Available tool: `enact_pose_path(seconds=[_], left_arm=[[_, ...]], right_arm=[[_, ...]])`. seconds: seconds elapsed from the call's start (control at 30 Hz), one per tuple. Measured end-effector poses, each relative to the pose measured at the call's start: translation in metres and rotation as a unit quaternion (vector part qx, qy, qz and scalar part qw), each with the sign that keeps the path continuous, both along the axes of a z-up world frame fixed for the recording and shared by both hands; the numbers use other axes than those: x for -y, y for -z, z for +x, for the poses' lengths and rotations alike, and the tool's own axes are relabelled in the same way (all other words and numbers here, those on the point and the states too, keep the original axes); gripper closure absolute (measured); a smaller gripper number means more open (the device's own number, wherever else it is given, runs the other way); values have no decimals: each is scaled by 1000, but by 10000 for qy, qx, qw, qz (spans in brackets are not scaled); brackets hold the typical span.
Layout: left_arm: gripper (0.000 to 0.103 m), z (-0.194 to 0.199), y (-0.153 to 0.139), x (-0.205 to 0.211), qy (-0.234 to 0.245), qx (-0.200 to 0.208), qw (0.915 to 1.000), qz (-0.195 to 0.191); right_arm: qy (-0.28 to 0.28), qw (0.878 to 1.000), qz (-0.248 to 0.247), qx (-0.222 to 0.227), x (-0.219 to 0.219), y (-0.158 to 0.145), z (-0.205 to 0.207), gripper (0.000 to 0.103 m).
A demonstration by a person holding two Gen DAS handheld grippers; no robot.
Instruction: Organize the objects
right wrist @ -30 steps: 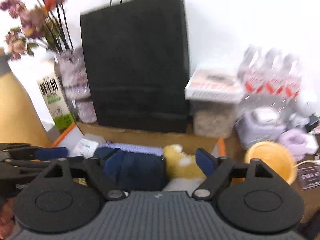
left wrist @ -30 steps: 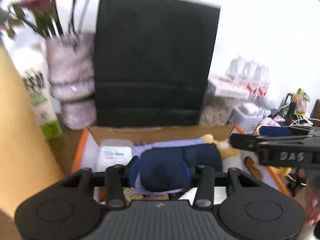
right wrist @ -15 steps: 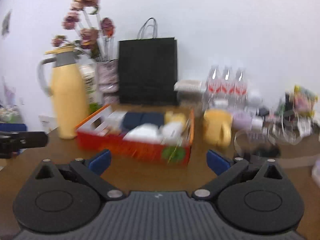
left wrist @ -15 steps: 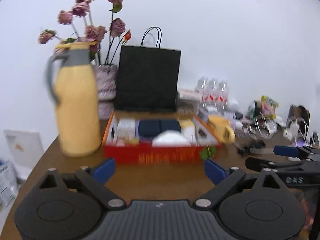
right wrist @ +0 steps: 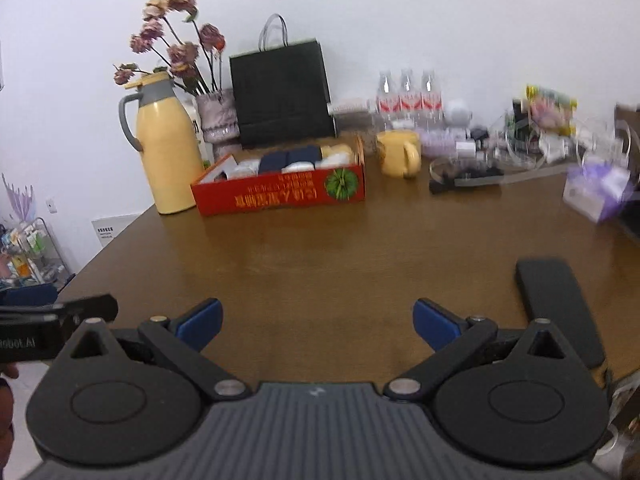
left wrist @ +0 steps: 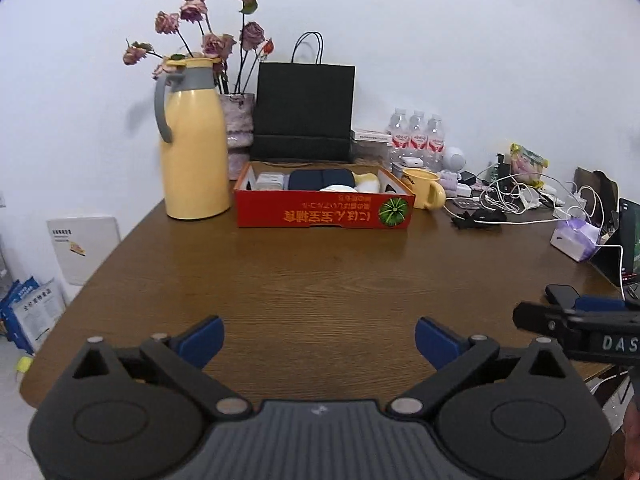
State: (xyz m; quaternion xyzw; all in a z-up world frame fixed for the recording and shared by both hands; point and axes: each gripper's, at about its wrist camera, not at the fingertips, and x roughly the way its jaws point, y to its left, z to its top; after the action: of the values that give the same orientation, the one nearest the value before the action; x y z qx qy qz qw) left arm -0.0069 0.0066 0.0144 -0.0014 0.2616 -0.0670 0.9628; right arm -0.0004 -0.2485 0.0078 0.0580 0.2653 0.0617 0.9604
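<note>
A red cardboard box [left wrist: 324,213] stands at the far side of the brown table [left wrist: 320,280]. Inside it lie a dark blue pouch [left wrist: 320,179], a yellow plush [left wrist: 369,181] and white packets. The box [right wrist: 280,194] also shows in the right wrist view. My left gripper [left wrist: 320,340] hovers over the table's near part, far from the box; its jaws are opening with nothing between them. My right gripper [right wrist: 316,320] is open and empty, level with the left one. Each gripper shows at the edge of the other's view: the right gripper [left wrist: 576,328], the left gripper [right wrist: 60,320].
A yellow jug [left wrist: 194,148], a vase of dried roses [left wrist: 240,124] and a black paper bag [left wrist: 304,112] stand behind the box. A yellow mug [left wrist: 424,189], water bottles [left wrist: 418,136], tangled cables [left wrist: 508,196] and a purple tissue pack [left wrist: 574,238] fill the right. A black phone [right wrist: 560,308] lies near my right gripper.
Both grippers pulled back from inside the box to the near side of the table. The left let go of the dark blue pouch, and both sets of jaws spread wide.
</note>
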Motion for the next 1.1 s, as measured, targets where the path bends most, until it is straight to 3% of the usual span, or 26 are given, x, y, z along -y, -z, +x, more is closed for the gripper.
enact_pose_path(seconds=[0.3, 0.67, 1.1], left_arm=[[1, -9, -2, -11, -196, 11, 9997, -131], [1, -10, -2, -8, -97, 42, 9999, -95], [1, -10, -2, -5, -71, 59, 10000, -12]], right_arm=[[-208, 9997, -8, -111, -15, -2, 0, 0], [-267, 9996, -92, 84, -17, -3, -3, 0], [-192, 9998, -63, -9, -16, 1, 0, 0]])
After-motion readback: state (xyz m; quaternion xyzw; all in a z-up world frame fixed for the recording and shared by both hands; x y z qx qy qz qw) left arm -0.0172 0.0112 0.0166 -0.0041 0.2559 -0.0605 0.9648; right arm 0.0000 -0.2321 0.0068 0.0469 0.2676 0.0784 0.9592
